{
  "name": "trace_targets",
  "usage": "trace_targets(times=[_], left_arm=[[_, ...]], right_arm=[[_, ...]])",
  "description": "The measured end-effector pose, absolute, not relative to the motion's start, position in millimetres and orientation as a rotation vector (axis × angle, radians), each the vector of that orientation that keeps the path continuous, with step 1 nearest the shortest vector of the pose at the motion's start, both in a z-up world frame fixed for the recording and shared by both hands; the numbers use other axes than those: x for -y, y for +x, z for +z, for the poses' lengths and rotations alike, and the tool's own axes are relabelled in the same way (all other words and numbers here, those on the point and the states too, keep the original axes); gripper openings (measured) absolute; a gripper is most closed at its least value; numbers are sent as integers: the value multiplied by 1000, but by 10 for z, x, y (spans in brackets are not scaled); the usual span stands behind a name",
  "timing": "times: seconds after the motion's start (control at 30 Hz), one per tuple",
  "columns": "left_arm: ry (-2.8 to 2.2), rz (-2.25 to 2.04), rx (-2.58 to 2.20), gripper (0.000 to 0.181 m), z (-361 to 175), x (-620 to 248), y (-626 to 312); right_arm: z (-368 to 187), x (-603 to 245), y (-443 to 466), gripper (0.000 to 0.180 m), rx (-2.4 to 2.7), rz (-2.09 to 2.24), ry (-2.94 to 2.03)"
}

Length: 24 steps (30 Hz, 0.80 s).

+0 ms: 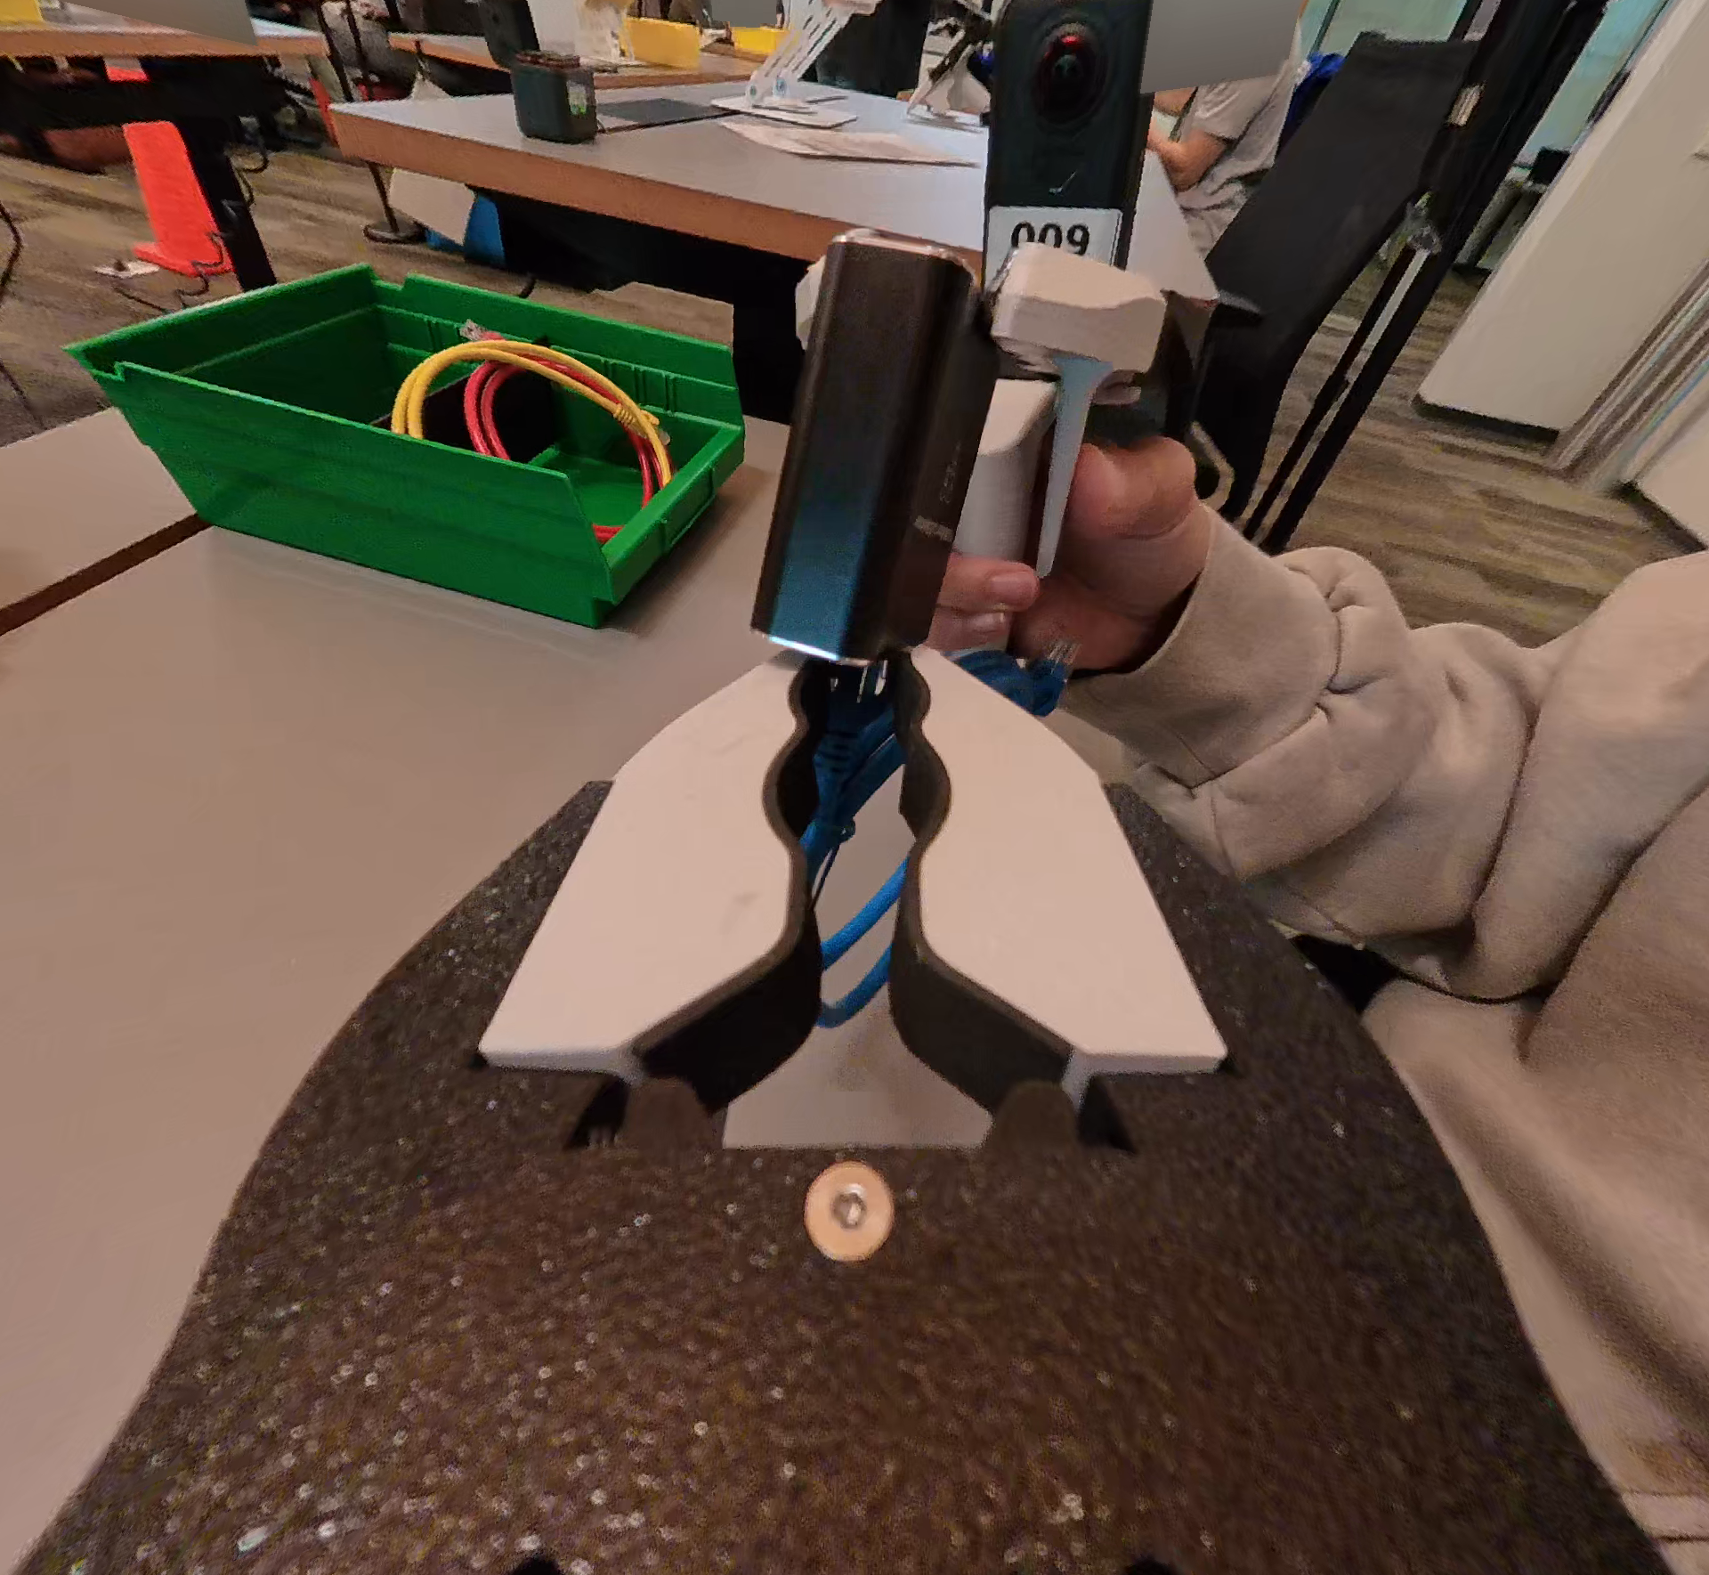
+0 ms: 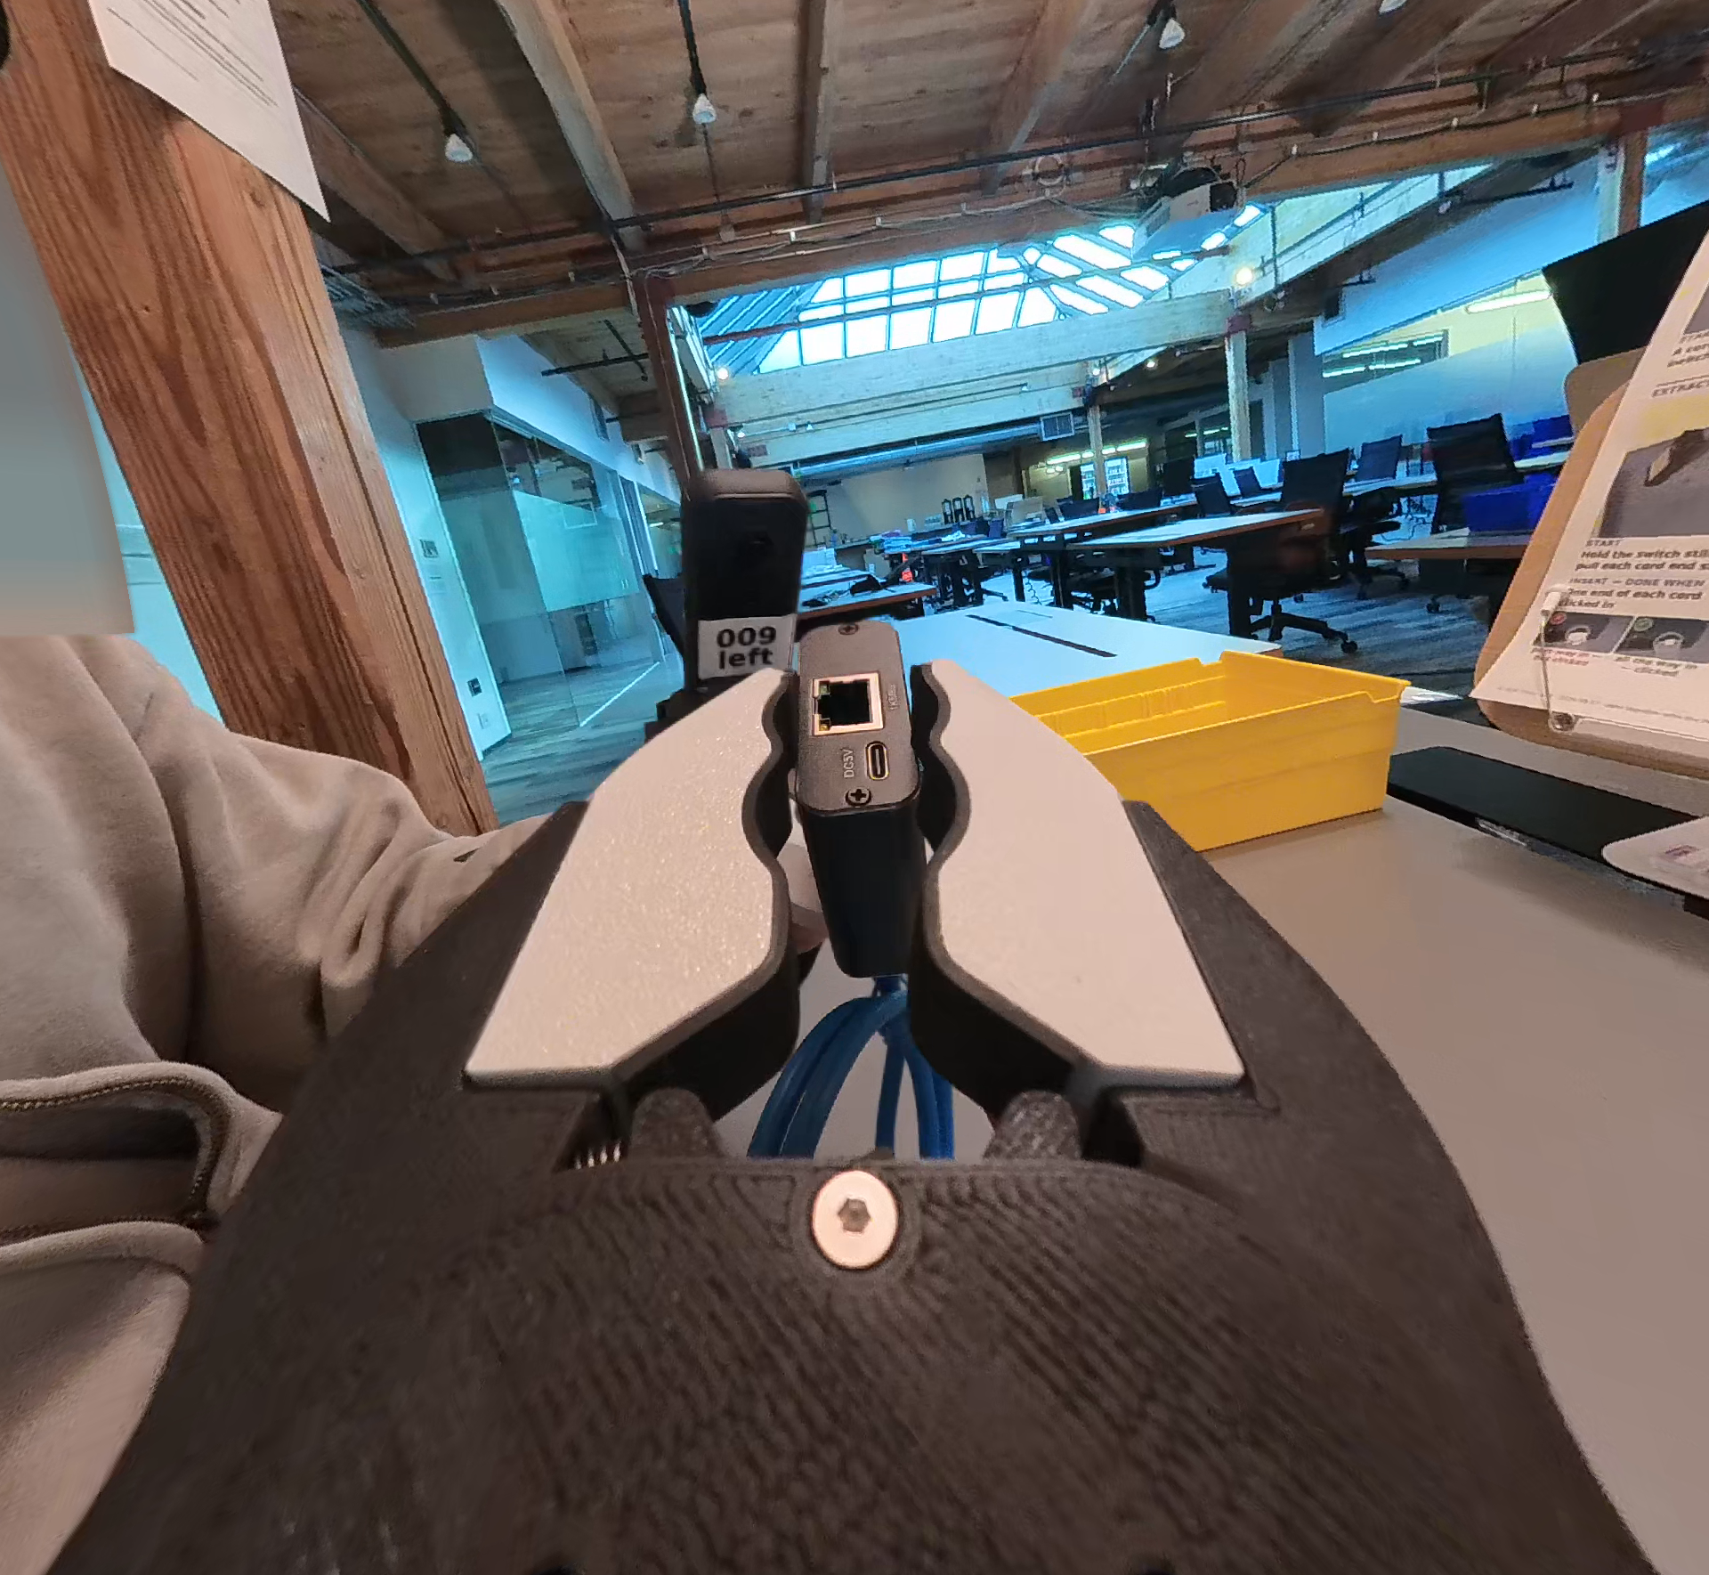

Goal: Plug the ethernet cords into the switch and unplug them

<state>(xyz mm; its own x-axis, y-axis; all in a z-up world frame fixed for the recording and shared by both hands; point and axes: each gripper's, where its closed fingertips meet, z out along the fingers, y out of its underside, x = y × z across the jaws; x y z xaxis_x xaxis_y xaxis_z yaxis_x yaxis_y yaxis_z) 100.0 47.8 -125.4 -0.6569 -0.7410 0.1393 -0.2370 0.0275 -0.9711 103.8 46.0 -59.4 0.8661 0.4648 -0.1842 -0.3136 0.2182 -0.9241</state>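
The right gripper (image 2: 851, 777) pinches the small black switch (image 2: 858, 791) by its long sides and holds it upright above the grey table (image 2: 1387, 976), while the left gripper (image 1: 851, 730) is closed on the blue cord (image 1: 855, 902) just under the switch, where its plug seems to sit. The switch looks light, hard and smooth, so it could twist in the grip; the cord is limp, so take it at the stiff plug, not the loops hanging below
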Motion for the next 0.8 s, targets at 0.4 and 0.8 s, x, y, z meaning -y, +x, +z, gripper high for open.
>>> trace_targets(times=[0.4, 0.8], left_arm=[[-1020, -1816, -1743, 9, -1265, -640, 1058], [-923, -1684, -1826, 0, -1480, -510, 1151]], right_arm=[[-667, -493, 1010, 24, 183, 516, -1282], [-737, -421, 1482, 6, 23, 367, -1149]])
